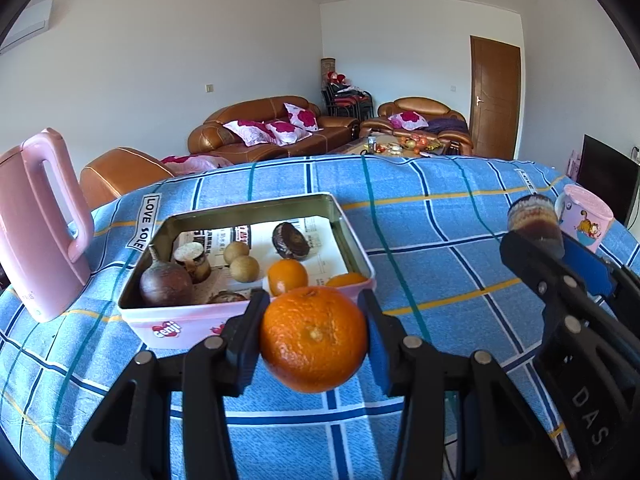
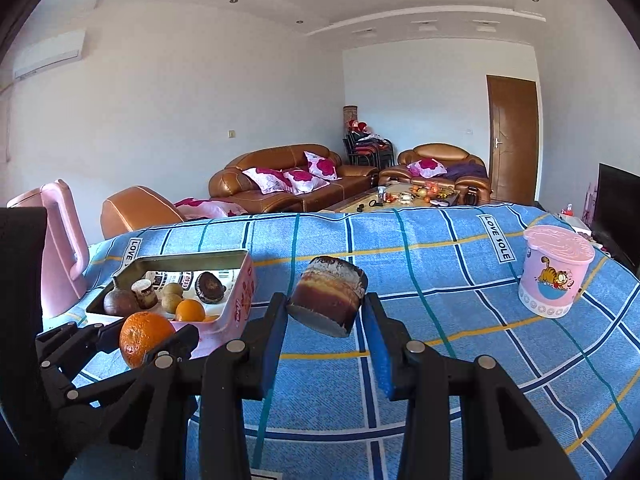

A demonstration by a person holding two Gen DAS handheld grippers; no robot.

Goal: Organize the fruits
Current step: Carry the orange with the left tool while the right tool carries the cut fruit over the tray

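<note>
Left tongs (image 1: 314,338) pinch a large orange (image 1: 314,339) between their black fingers, held in the air just short of the near wall of the pink tin (image 1: 172,330). That tin already carries two smaller oranges (image 1: 287,276), two pale round fruits (image 1: 241,261), a dark round fruit (image 1: 165,284), a dark flat piece (image 1: 291,241) and a small brown chunk (image 1: 195,261) on printed paper. So the step in hand looks like the carry to the tin; the next move, I judge, calls for lifting the orange over the rim and letting go above a free patch of paper (the near right corner is crowded). At the right edge of this view the right tongs (image 1: 538,236) show, gripping a brown layered chunk (image 1: 534,218).

From the right wrist, the right tongs (image 2: 326,306) are closed on that brown layered chunk (image 2: 329,295), tilted, well clear of the cloth. The tin (image 2: 240,304) sits to the left, and the left tongs (image 2: 150,338) with the orange (image 2: 145,338) hover at its near corner. This piece would likely go in second, to avoid the two pairs of tongs colliding.

The tabletop wears a blue plaid cloth (image 2: 440,280) lettered "LOVE SOLE". A pink kettle (image 1: 38,224) stands left of the tin; a pink cartoon cup (image 2: 554,272) stands well apart at the right. Behind lie brown leather sofas (image 2: 280,176) with flowered cushions, a cluttered coffee table, a wooden door (image 2: 512,140) and white walls.
</note>
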